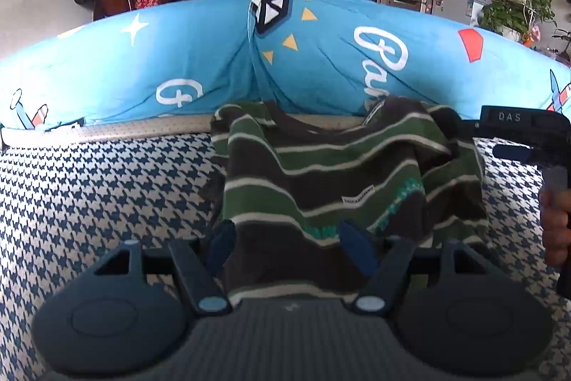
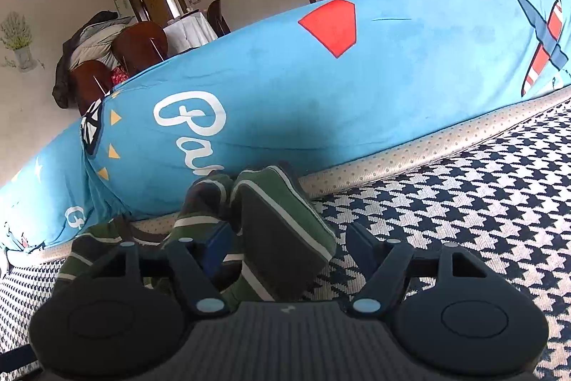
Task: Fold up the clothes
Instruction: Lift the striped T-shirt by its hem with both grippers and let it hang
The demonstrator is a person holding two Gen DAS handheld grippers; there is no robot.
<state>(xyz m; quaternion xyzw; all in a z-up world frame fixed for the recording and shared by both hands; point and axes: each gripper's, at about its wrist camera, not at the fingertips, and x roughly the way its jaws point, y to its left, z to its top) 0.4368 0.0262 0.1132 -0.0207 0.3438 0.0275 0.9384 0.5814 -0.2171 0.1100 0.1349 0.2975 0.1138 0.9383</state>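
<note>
Left wrist view: the left gripper, fingers spread, straddles the near edge of a green, grey and white striped garment at frame centre, draped on a houndstooth cover before a blue quilt. The right gripper shows at right edge.

Right wrist view: the right gripper, fingers spread, frames a bunched fold of the garment, lower centre; whether the pads touch it cannot be told.

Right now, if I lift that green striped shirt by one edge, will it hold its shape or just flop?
Probably flop: the striped shirt already lies in soft waves and bunches up near the blue cushion. It looks like thin knit, so likely light. On the houndstooth cover it would probably drag and wrinkle rather than slide flat.
</note>
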